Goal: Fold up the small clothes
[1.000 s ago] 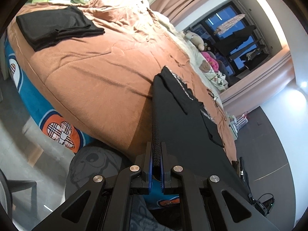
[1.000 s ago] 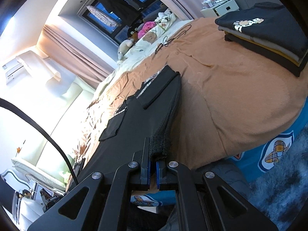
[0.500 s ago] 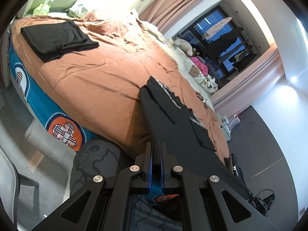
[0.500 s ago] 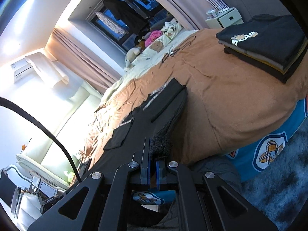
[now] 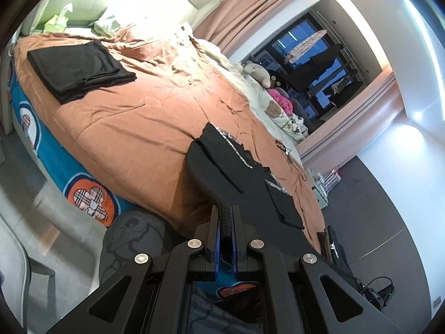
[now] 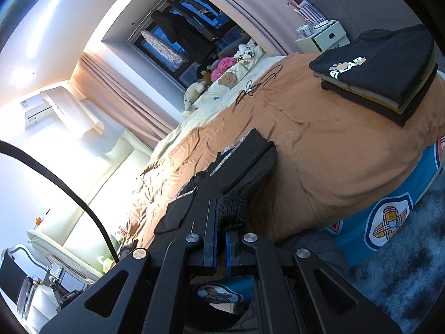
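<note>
Bedroom light falls across the orange-brown bedspread (image 5: pixel 133 128), and on it we see the black garment (image 5: pixel 239 172) lying stretched out near the bed's edge, with silvery trim along its folded-in parts. Its near hem is lifted off the bed. Our left gripper (image 5: pixel 225 222) has both blue-lined jaws pressed against the ribbed black hem, so it is clamped on the cloth. Our right gripper (image 6: pixel 221 231) pinches the other corner of the same garment (image 6: pixel 230 172); a bunch of knit fabric sticks up between its jaws, which sit nearly together.

Moving outward, a folded black cloth (image 5: pixel 78 69) rests on the bedspread well apart from the garment, toward the headboard side. In the right wrist view a stack of folded clothes (image 6: pixel 383 75), the top one black with a white paw print, sits on the opposite part of the bed. Stuffed toys (image 6: pixel 219 69) lie along the far side below the dark window (image 5: pixel 314 58), framed by pink curtains (image 5: pixel 250 8). A blue patterned sheet (image 6: pixel 389 222) hangs below the bedspread.
</note>
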Action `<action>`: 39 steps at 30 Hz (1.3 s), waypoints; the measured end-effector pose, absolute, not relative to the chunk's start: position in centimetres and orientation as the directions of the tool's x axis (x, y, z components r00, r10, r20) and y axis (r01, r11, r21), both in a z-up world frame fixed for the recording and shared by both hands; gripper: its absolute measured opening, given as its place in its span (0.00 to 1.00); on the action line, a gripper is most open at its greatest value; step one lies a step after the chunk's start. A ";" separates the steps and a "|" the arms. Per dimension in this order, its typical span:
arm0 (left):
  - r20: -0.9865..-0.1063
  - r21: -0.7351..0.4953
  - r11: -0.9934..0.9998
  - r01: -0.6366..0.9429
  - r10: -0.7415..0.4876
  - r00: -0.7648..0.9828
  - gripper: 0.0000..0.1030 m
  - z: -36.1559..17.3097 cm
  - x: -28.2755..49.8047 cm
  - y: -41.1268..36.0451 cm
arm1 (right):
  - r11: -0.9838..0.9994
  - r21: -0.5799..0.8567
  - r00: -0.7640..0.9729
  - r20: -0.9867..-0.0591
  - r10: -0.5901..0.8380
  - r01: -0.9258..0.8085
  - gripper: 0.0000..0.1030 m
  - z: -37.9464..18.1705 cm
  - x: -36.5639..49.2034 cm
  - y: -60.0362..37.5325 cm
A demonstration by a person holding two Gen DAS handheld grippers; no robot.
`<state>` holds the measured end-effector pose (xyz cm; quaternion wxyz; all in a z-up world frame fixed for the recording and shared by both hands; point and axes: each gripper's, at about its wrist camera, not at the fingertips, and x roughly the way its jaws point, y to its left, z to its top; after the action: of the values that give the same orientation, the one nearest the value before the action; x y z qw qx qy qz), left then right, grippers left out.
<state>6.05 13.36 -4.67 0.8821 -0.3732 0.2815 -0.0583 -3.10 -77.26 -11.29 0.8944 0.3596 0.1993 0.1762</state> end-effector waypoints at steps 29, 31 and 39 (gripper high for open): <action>-0.480 -0.687 0.717 -0.120 -0.323 0.815 0.05 -4.3 22.7 14.3 | 0.676 0.728 0.873 -0.249 0.420 -0.117 0.00 -9.3 12.0 -73.3; -0.482 -0.686 0.717 -0.119 -0.326 0.813 0.05 -4.1 24.0 14.1 | 0.684 0.721 0.874 -0.254 0.414 -0.114 0.00 -8.7 13.3 -72.9; -0.494 -0.673 0.729 -0.122 -0.321 0.808 0.05 -2.9 30.0 13.7 | 0.699 0.710 0.871 -0.284 0.400 -0.090 0.00 -7.2 19.2 -71.7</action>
<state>30.02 13.68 -2.88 0.8786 -0.3636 0.3045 -0.0568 19.20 -71.74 -7.21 0.8965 0.3632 0.2136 0.1368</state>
